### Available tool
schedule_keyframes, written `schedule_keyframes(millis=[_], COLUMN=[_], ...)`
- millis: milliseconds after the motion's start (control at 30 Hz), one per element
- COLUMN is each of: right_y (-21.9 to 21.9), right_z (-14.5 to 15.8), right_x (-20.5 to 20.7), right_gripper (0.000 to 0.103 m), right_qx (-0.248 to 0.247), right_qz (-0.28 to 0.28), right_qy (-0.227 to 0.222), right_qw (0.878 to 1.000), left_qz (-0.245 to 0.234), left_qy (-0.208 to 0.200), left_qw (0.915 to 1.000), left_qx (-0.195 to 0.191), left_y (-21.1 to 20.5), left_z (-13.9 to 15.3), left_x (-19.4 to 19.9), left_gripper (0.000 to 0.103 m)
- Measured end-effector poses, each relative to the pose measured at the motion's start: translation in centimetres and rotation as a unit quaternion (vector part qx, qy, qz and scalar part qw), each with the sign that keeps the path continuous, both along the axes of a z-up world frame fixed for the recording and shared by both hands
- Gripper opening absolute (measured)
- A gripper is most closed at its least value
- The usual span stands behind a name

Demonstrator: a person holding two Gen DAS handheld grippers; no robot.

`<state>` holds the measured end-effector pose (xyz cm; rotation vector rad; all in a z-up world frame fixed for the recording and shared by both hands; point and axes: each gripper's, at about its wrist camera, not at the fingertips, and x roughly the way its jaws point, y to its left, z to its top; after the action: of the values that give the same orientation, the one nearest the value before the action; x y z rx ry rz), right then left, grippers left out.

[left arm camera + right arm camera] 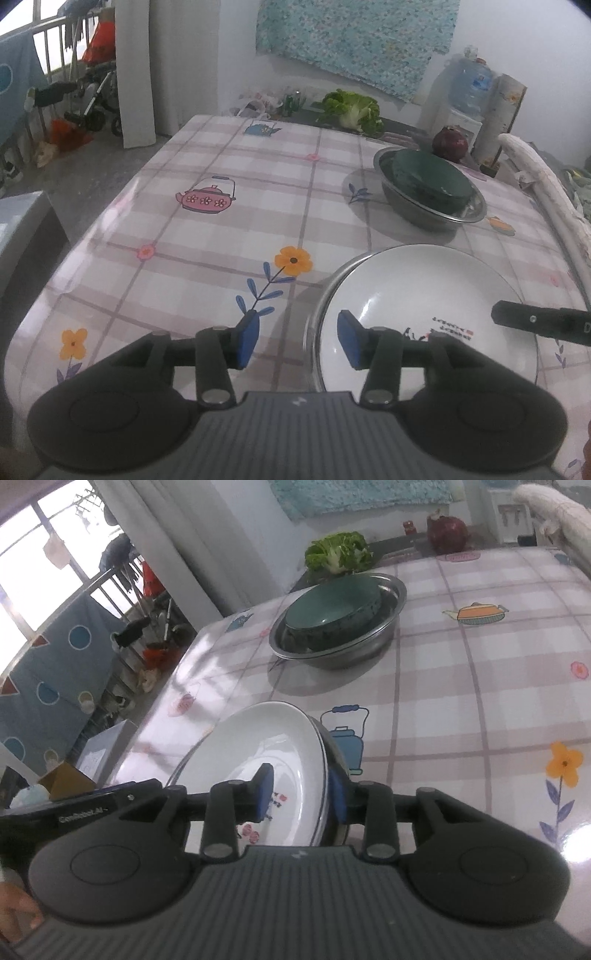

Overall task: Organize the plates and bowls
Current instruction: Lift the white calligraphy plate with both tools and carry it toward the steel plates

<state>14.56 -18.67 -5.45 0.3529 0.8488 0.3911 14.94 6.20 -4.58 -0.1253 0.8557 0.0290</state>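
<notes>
Left gripper (295, 338): jaws apart, blue pads astride the near-left rim of the white ceramic plate (424, 317), not pressing it.
Right gripper (301, 794): jaws apart, rim of the white plate (258, 760) between the pads, no clear squeeze.
White plate: lower right of the left view, lying in a shallow steel dish (314, 332).
Green bowl (428, 177): upper right, sitting inside a steel basin (424, 216).
Surface: checked floral tablecloth (221, 221).
Background: leafy cabbage (354, 107) at the table's far edge.
</notes>
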Motion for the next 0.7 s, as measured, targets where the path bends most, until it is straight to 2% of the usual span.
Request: schedule_keyframes(millis=[67,133,200,300,367,433,500,600,667,700], right_y=[0.7,2.0,3.6,5.7,6.0,5.3,4.2,2.3,1.1,0.7], right_z=[0.3,0.6,1.1,2.1,3.2,4.4,5.0,4.1,2.6,1.7], right_x=[0.2,0.3,0.4,0.3,-0.1,-0.2,0.0,0.3,0.3,0.3], right_gripper=[0.039,0.056,0.066,0.079,0.085,0.092,0.093,0.092,0.090,0.083], right_qx=[-0.013,-0.039,-0.081,-0.169,-0.201,-0.201,-0.184,-0.137,-0.094,-0.080], right_qz=[0.010,0.030,0.053,0.078,0.083,0.073,0.059,0.029,0.015,0.007], right_qy=[0.000,-0.003,-0.011,-0.028,-0.055,-0.066,-0.067,-0.042,-0.013,0.001], right_qw=[1.000,0.999,0.995,0.982,0.975,0.975,0.979,0.989,0.995,0.997], left_qz=[0.000,0.000,-0.003,-0.006,-0.009,-0.012,-0.017,-0.025,-0.028,-0.029], left_qy=[0.002,0.004,0.006,0.009,0.011,0.012,0.016,0.023,0.029,0.033], left_qw=[1.0000,1.0000,0.9999,0.9999,0.9998,0.9997,0.9995,0.9986,0.9981,0.9978], left_qx=[-0.005,-0.008,-0.010,-0.013,-0.014,-0.016,-0.023,-0.041,-0.046,-0.049], left_y=[0.2,0.3,0.3,0.4,0.4,0.4,0.4,0.5,0.4,0.4], left_z=[-0.2,-0.3,-0.5,-0.7,-0.9,-1.0,-1.2,-1.5,-1.8,-2.0], left_x=[0.2,0.3,0.4,0.5,0.5,0.5,0.7,1.0,1.4,1.6], left_gripper=[0.048,0.048,0.049,0.049,0.049,0.049,0.049,0.047,0.045,0.040])
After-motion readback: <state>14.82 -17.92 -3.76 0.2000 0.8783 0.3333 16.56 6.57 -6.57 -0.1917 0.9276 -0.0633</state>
